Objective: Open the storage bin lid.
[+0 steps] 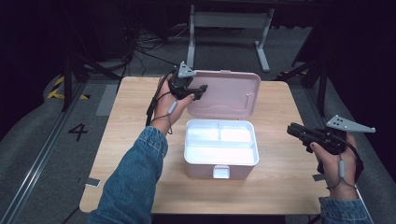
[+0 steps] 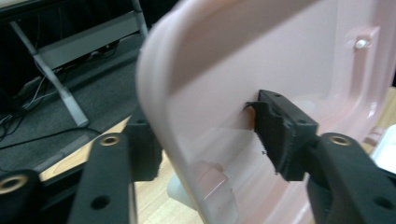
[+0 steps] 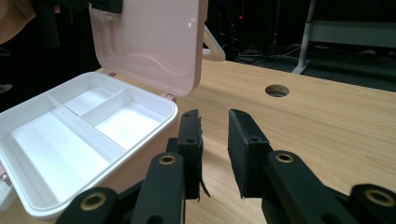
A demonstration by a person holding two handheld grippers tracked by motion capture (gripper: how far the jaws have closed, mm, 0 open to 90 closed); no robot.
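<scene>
Left tool (image 2: 205, 140) clamping glossy pink lid (image 1: 229, 93)

Person is wearing blue denim sleeves (image 1: 135, 172) w/ cuffs at both wrists. Left gripper (image 1: 198, 91) and right gripper (image 1: 294, 130) are showing black bodies, each w/ grey three-cornered plate (image 1: 349, 124) on top, thin cable trailing; brass-ringed screw holes (image 3: 166, 159) are dotting the black jaws.

A wooden table (image 1: 121, 140) (pale grain) stands on grey carpet (image 1: 42, 140).
</scene>
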